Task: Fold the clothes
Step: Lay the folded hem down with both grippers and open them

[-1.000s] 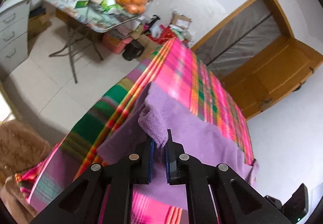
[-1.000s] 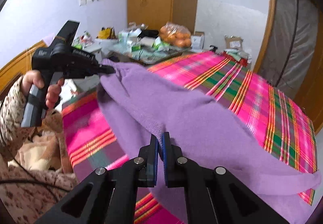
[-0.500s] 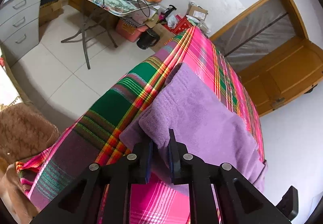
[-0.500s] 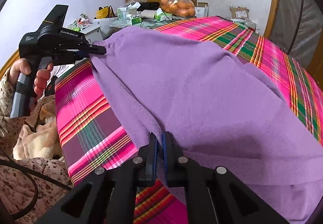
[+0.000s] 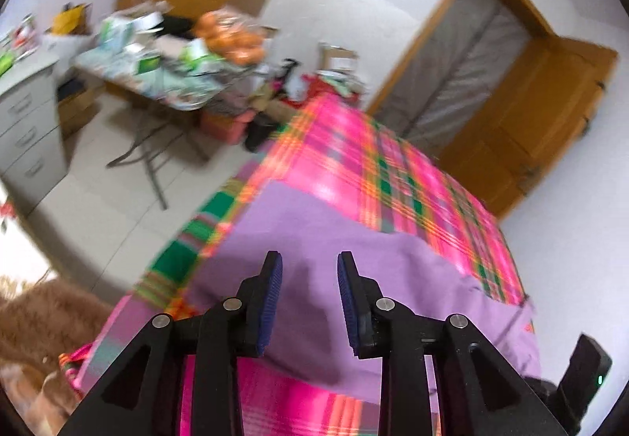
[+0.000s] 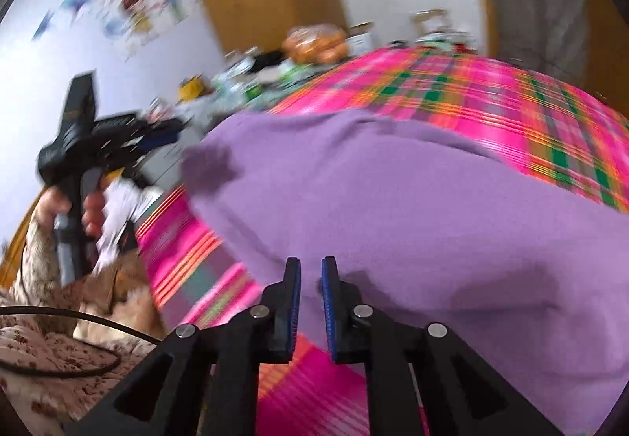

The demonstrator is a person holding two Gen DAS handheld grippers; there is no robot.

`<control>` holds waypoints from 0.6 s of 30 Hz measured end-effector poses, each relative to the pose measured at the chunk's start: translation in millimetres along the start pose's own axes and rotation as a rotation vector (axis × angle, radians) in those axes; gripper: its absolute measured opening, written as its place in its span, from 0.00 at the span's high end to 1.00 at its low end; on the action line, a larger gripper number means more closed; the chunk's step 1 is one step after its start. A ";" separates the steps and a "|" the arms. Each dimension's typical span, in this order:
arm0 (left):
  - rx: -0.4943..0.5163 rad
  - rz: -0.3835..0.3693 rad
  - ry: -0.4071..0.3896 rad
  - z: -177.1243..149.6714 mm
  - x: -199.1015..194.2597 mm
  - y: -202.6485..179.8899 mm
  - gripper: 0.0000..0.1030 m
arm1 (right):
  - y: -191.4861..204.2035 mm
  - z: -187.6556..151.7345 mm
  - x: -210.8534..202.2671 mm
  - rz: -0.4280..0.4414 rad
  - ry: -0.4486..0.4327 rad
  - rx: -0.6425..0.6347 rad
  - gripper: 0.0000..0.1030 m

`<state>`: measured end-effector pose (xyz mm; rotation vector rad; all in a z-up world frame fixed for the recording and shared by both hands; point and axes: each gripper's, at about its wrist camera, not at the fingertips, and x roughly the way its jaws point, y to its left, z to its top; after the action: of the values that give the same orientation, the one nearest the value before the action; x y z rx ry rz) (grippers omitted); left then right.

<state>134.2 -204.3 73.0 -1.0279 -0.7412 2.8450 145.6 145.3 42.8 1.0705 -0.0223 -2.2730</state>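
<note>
Purple cloth [image 5: 354,259] flat on plaid bed [image 5: 373,160]. Left gripper [image 5: 309,298] jaws just opened wide, empty; right gripper [image 6: 311,302] jaws opening, narrow gap, empty. Cluttered table [image 5: 165,82], wooden door [image 5: 550,113] behind.

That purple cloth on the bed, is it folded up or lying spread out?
Spread out. The purple cloth lies as one broad layer over the plaid bedspread; neither claw grips it.

Matt, fuzzy purple cloth garment [image 6: 412,200] on woven plaid bedspread [image 5: 354,164]; matt black plastic grippers w/ ribbed blue pads [image 5: 271,302], varnished wood door [image 5: 550,113].
</note>
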 end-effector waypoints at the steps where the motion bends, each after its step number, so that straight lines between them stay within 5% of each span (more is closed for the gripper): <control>1: 0.035 -0.023 0.012 -1.9 5.2 -11.8 0.71 | -11.3 -3.9 -7.3 -0.040 -0.012 0.034 0.89; 7: 0.187 -0.195 0.143 -21.1 44.0 -76.2 0.71 | -86.9 -49.1 -45.7 -0.328 -0.017 0.283 0.89; 11: 0.276 -0.275 0.214 -36.7 62.9 -117.8 0.71 | -115.2 -73.0 -75.0 -0.400 -0.062 0.387 0.90; 16: 0.415 -0.337 0.269 -56.5 78.2 -166.3 0.71 | -136.3 -94.4 -105.1 -0.600 -0.065 0.424 0.89; 18: 0.452 -0.345 0.284 -63.6 84.5 -179.2 0.71 | -145.1 -100.8 -114.3 -0.607 -0.079 0.465 0.89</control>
<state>83.1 -2.9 59.6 -1.0694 -0.2074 2.3451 195.1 348.0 15.6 1.3564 -0.3109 -2.9504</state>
